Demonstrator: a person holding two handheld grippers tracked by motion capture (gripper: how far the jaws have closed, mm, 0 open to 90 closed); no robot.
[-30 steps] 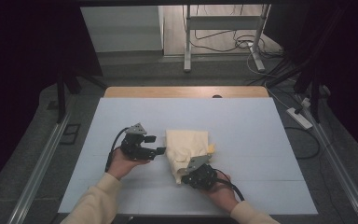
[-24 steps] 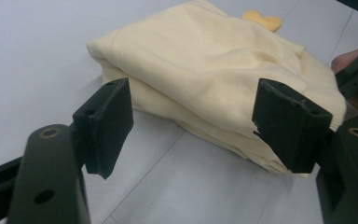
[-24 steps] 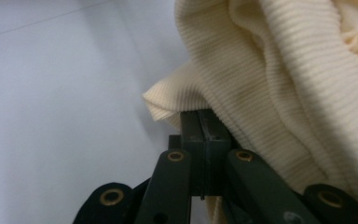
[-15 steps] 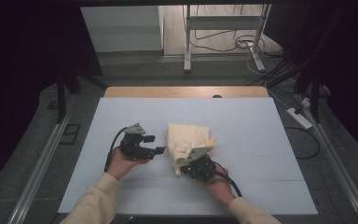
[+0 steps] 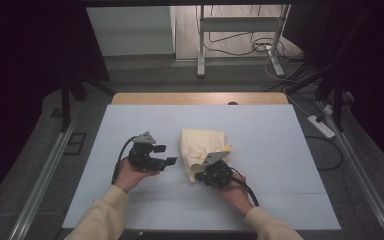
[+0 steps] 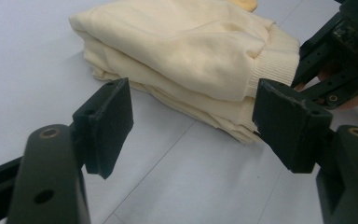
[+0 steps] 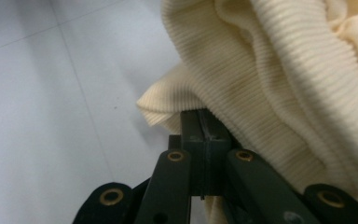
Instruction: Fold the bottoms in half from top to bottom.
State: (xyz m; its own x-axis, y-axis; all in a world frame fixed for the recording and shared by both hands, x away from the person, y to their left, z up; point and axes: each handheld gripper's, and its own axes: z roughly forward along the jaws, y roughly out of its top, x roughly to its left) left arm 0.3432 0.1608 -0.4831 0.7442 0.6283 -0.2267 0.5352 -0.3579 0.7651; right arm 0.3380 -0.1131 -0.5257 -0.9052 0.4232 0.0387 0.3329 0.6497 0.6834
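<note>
R gripper [image 5: 211, 169] nudged left, clamping sweatshirt [image 5: 200, 145] hem

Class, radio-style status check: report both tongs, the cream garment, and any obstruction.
Left tongs open, short of the folded cream garment. Right tongs shut on its ribbed hem. Garment lies on blue table. Nothing between left tongs and garment.

ribbed cream cloth garment [image 7: 279, 84], matt table [image 5: 280, 130]
</note>
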